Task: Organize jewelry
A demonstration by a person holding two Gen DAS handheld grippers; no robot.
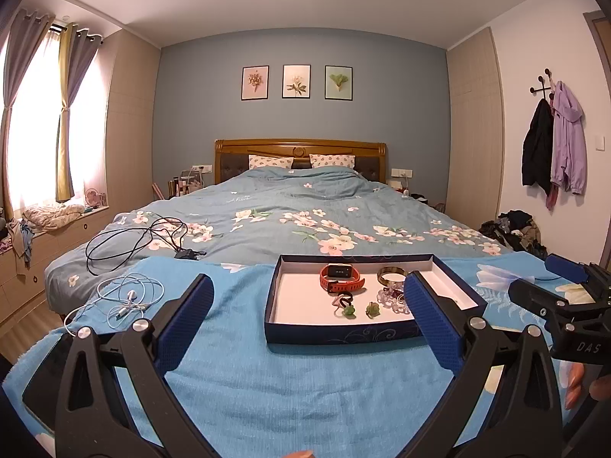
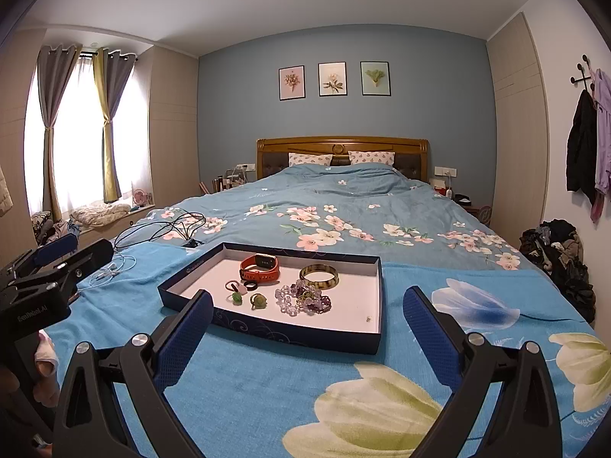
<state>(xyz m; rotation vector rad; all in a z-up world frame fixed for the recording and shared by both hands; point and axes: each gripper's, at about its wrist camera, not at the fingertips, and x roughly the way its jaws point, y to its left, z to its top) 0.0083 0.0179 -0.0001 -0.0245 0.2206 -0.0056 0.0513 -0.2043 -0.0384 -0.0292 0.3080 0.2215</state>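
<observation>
Two grippers, both spread wide and empty: left gripper and right gripper, each held low over the blue towel at the foot of the bed. Straight ahead on the towel, a shallow navy tray with a white floor. Inside: red watch toward the back, brown bangle beside it on the right, purple bead bracelets heaped in front of the bangle, two green rings and a pink ring near the front left. Off to the left, white earphones and a black cable.
</observation>
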